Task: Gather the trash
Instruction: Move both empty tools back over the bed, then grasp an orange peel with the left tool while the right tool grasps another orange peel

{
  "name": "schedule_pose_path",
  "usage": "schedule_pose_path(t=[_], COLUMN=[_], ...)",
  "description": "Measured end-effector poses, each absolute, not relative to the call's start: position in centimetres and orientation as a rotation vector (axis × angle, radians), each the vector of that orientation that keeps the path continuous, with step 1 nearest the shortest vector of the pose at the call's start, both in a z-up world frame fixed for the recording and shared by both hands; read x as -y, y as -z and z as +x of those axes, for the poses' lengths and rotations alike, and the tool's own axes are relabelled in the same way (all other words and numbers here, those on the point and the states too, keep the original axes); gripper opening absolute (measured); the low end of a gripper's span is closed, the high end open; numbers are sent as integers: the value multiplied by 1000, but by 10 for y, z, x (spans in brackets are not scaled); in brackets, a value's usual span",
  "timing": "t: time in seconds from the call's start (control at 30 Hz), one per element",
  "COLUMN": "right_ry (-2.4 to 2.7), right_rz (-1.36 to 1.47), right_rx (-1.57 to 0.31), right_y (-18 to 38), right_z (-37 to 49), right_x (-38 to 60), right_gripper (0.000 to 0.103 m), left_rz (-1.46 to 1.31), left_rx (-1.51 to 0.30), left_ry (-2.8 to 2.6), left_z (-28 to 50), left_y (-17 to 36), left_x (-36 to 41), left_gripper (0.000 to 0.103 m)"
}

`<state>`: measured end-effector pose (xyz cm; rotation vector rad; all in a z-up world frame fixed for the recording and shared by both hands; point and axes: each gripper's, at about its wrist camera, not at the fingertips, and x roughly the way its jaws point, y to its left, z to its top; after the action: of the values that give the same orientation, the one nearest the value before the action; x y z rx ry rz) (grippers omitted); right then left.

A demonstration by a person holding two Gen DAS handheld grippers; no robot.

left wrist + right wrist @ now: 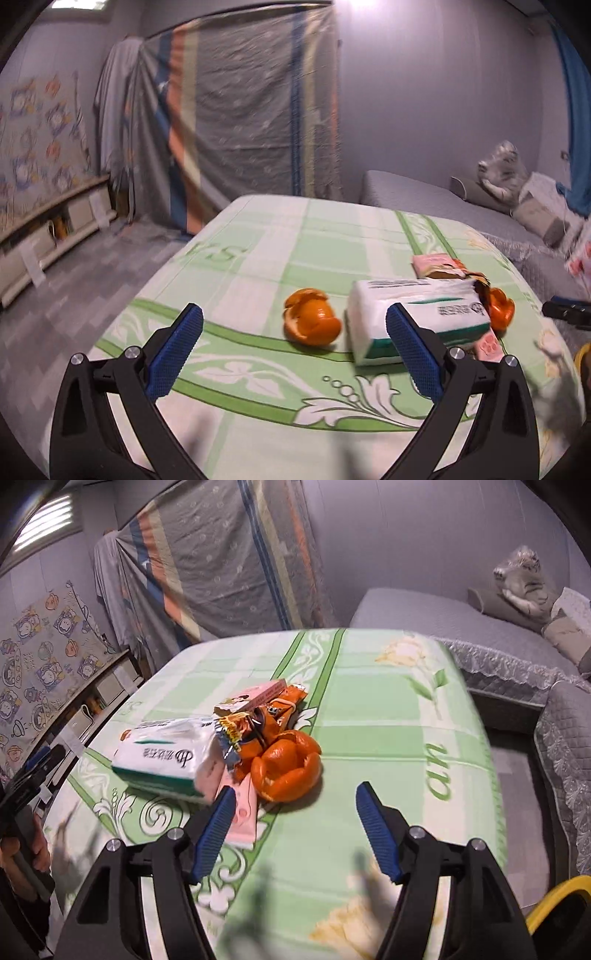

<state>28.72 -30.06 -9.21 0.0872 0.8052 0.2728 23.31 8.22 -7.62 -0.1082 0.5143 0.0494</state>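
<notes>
Much of the trash pile overlaps itself: from the left wrist view the tissue pack [417,317] hides most of the snack wrapper [476,278] and the far orange peel [500,308], and the left gripper's right finger [413,354] cuts across the pack's near corner. Two orange peels show in all; the nearer one [312,317] lies alone just left of the pack. Two pink items appear: a box [255,696] at the far side and a flat packet [243,812] partly under the pack, its near end behind the right gripper's left finger [216,830]. Print on the wrapper is too blurred to read. Everything rests on the green-patterned tablecloth [258,251]. Both the left gripper [295,356] and right gripper [295,830] are spread wide, empty.
</notes>
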Motion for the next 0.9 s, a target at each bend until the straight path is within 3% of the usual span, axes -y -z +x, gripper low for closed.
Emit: schedule_pose_path(t=[0.4,0.53,0.9], right_ry=[-245,-230,-294], right_rz=[114,90,166], right_rx=[-963,-916,-825], right_y=[140,133,99], right_z=[355,353,324], right_x=[286,282,289], right_gripper=[32,16,14], left_rz=[-171,-165,-209], left_rx=[-643,-648,-720], left_ry=[-42,-59,-59], left_z=[270,275,316], left_y=[114,118,126], left_x=[-102,-100,-101], left_gripper=[95,95,95])
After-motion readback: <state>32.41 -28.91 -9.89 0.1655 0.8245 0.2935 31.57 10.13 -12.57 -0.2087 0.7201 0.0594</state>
